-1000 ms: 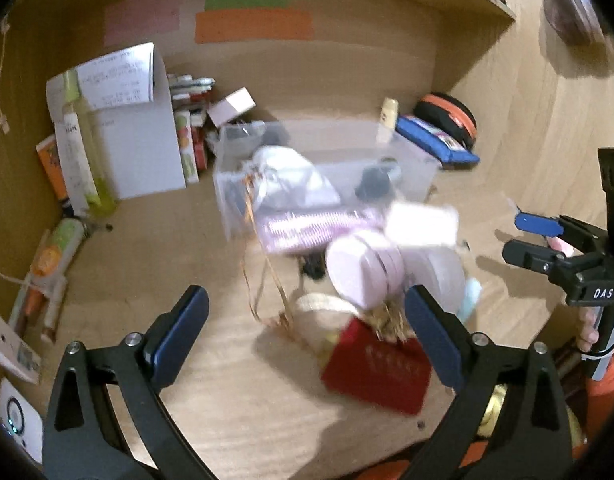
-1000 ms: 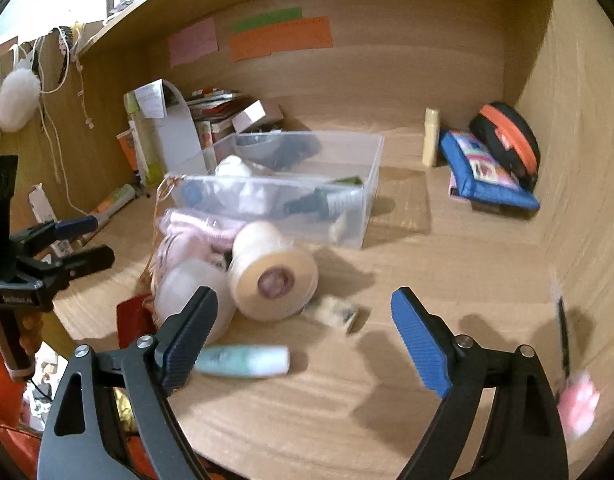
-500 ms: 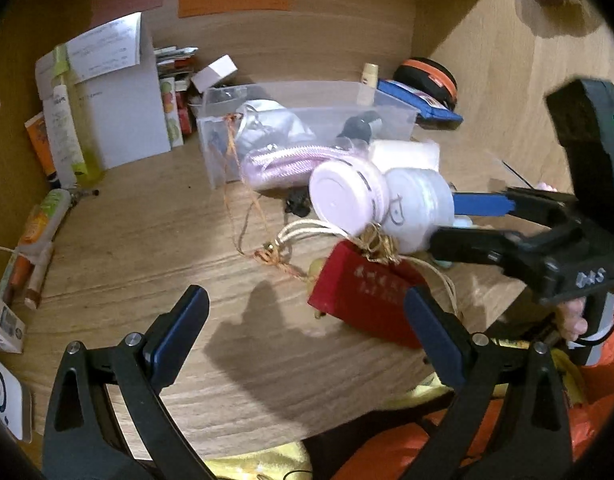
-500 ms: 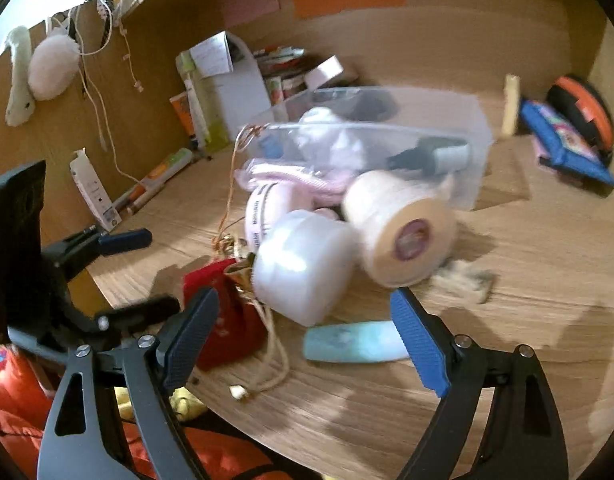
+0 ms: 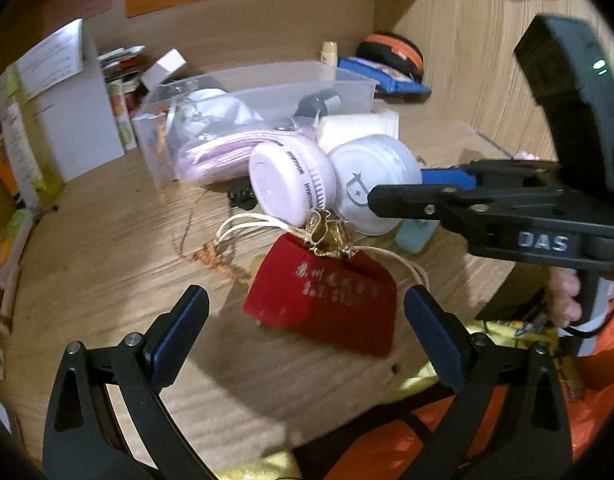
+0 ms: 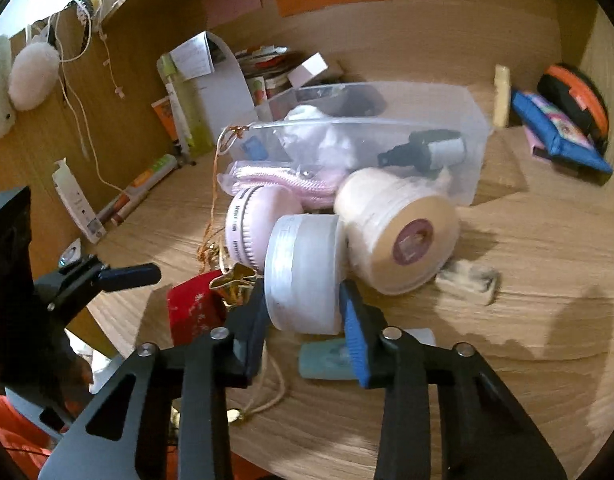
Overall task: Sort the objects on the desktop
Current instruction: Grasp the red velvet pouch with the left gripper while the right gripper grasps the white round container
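Note:
My right gripper [image 6: 303,312] is shut on a white round jar [image 6: 305,272], one finger on each flat side; it also shows in the left wrist view [image 5: 373,184]. A pink jar [image 6: 251,228] and a cream jar [image 6: 403,236] lie against it. My left gripper [image 5: 303,320] is open and empty, just in front of a red pouch [image 5: 323,300] with a gold clasp. A clear plastic bin [image 6: 387,136] behind the jars holds a dark bottle and white things. A teal tube [image 6: 325,360] lies under the right fingers.
A white file box [image 5: 79,100] and small cartons stand at the back left. A blue pouch [image 6: 559,128] and an orange-black case [image 6: 575,96] lie at the back right. A small eraser-like block [image 6: 467,280] lies right of the cream jar. The desk edge is close below.
My right gripper moved in and closed on the white jar; it was open half a second ago. My left gripper has come closer to the red pouch and stays open.

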{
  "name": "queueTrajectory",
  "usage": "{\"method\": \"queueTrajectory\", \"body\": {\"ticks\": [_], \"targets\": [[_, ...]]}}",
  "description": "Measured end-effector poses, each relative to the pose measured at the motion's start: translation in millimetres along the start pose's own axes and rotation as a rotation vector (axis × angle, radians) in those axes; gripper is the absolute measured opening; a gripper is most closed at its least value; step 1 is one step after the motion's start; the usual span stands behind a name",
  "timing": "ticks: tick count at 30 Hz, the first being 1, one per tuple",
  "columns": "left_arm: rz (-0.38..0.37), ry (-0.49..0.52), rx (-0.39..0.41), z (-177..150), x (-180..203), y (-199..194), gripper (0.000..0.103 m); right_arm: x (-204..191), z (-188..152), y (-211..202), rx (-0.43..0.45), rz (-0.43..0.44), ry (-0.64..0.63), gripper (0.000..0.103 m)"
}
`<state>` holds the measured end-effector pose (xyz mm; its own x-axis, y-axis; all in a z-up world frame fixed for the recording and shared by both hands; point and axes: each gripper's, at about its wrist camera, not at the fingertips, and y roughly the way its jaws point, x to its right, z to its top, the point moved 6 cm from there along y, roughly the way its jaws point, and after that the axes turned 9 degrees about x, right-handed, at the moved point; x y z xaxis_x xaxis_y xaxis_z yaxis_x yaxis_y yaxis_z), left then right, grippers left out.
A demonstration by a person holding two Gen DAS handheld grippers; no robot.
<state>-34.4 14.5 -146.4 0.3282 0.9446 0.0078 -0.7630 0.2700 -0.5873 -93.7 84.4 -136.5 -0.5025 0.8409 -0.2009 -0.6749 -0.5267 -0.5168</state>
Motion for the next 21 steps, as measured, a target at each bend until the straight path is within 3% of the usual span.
{"method": "queueTrajectory", "body": {"ticks": [7,12,14,16,17,19,20,21], "targets": [[-0.025,0.052,-0.07,0,11,23,0.1,0,4,12,-0.022,-0.022,-0.017,0.031],[-0.055,0.004,-0.07,2,7,28,0.097,2,7,18,-0.02,-0.006,0.015,0.029],[-0.036,0.003,-0.049,3,3,25,0.078,2,8,17,-0.029,-0.001,0.027,0.028],[-0.037,0.007,-0.047,3,0,23,0.07,0,10,13,-0.023,0.006,0.022,0.027],[-0.038,-0.005,-0.038,3,-2,20,0.056,-2,11,10,-0.016,0.015,0.015,0.027],[-0.029,-0.009,-0.038,3,-6,17,0.042,-5,14,2,0.009,0.035,0.01,0.027],[-0.04,-0.024,-0.038,3,-10,14,0.03,-6,15,0,0.014,0.042,0.011,0.027],[-0.044,-0.038,-0.041,4,-12,13,0.029,-7,16,-3,0.019,0.054,0.014,0.027]]}}
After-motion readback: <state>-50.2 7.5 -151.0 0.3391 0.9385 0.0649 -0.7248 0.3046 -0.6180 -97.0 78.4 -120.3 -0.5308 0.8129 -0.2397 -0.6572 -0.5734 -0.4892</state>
